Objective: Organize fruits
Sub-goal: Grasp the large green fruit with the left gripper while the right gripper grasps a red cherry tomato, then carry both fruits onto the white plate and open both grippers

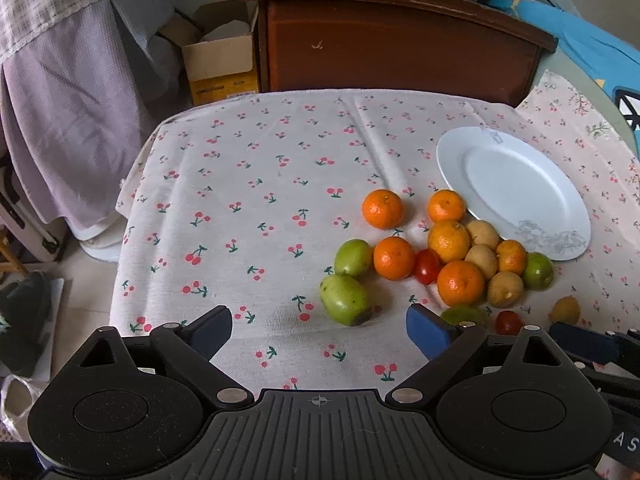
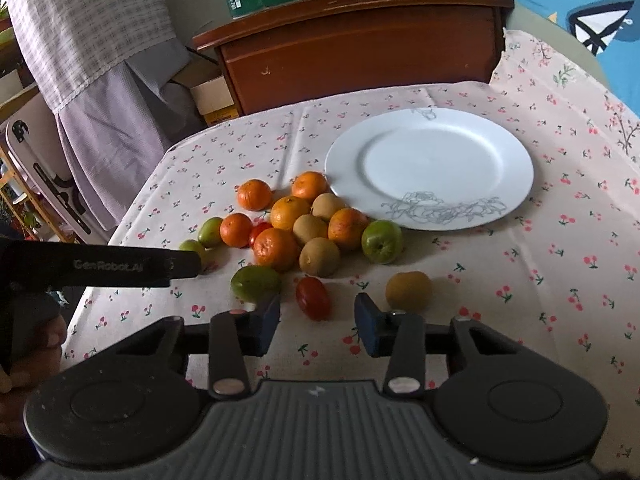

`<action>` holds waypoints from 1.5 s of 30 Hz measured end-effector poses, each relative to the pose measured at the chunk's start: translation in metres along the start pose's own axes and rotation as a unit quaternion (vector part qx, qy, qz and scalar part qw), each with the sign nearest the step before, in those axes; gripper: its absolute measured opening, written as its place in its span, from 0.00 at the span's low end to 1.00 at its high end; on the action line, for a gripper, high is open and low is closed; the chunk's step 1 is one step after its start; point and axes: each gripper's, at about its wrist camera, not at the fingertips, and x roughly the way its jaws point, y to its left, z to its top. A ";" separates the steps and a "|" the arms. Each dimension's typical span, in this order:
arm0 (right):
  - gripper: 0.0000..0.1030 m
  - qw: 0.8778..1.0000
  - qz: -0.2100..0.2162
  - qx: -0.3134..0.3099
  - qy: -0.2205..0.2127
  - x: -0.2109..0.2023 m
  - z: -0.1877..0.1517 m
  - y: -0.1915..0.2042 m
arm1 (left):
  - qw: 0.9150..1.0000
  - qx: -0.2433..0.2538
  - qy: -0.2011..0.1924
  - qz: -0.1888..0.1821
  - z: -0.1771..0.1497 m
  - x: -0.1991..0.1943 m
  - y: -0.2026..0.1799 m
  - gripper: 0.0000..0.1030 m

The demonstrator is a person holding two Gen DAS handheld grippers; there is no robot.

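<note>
A pile of fruit lies on the cherry-print tablecloth [image 1: 240, 208]: several oranges [image 1: 394, 258], green fruits [image 1: 344, 299], brown kiwis [image 1: 505, 289] and small red tomatoes [image 1: 426, 266]. An empty white plate [image 1: 516, 192] sits just behind the pile; it also shows in the right wrist view [image 2: 430, 168]. My left gripper [image 1: 319, 336] is open and empty, just in front of a green fruit. My right gripper [image 2: 318, 324] is open and empty, with a red tomato [image 2: 313, 298] just beyond its fingertips, a green fruit [image 2: 255, 282] to the left and a yellow-brown fruit [image 2: 408, 290] to the right.
A brown wooden cabinet [image 1: 396, 44] stands behind the table. A cardboard box [image 1: 220, 60] and a cloth-draped piece of furniture [image 1: 72, 120] are at the left. The left gripper's body [image 2: 100, 268] reaches across the left of the right wrist view.
</note>
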 end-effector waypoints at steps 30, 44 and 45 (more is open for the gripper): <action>0.17 1.000 0.002 -0.007 0.001 0.015 -0.003 0.007 | 0.999 -0.018 -0.009 -0.032 -0.002 0.014 -0.003 0.28; 0.16 0.999 0.023 0.023 -0.030 -0.006 0.009 0.002 | 0.997 -0.007 -0.050 -0.053 0.009 -0.018 -0.016 0.28; 0.16 0.999 0.024 0.026 -0.032 -0.008 0.010 0.001 | 0.997 -0.007 -0.052 -0.058 0.011 -0.020 -0.017 0.28</action>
